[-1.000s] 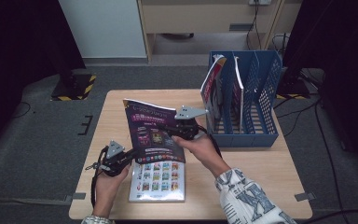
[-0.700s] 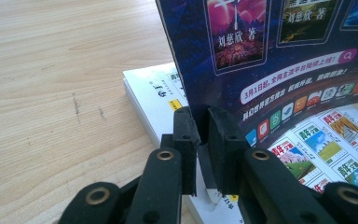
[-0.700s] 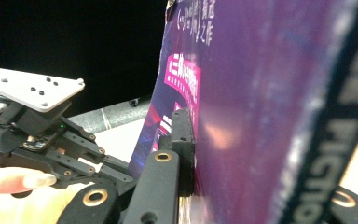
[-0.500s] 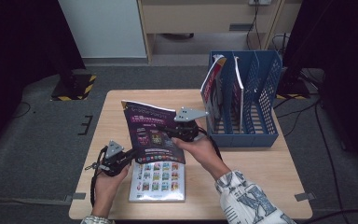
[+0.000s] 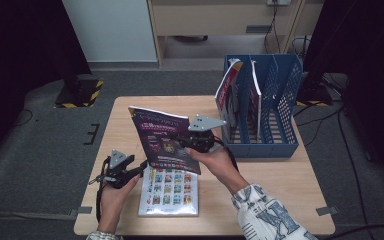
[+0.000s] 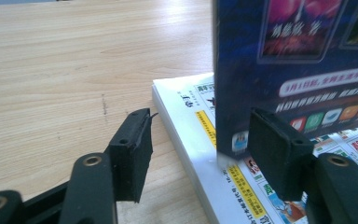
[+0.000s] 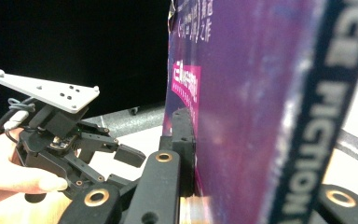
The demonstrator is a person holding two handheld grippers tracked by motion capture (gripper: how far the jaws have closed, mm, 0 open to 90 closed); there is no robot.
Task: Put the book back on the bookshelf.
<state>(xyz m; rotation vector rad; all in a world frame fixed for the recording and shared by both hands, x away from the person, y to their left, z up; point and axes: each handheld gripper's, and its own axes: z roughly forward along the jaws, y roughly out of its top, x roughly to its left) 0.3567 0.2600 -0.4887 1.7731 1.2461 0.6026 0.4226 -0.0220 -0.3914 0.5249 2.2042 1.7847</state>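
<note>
— Magazines first: where is the purple one?

— The purple magazine [image 5: 166, 140] stands nearly upright over the middle of the surface [image 5: 280, 180], clamped by the right tongs [image 5: 192, 142] at its 3 o'clock edge; their jaws press both covers, as the right gripper view shows.

— And the left tongs?

— The left tongs [image 5: 141, 169] sit at the magazine's 7 o'clock corner. Their jaws have just been opening and now stand half apart; that corner [image 6: 235, 140] hangs between them, against the right-hand jaw but unpinched.

— Anything beneath?

— A second magazine [image 5: 170, 192] lies flat at 6 o'clock. A blue file rack [image 5: 285, 110] stands at 2 o'clock.
</note>
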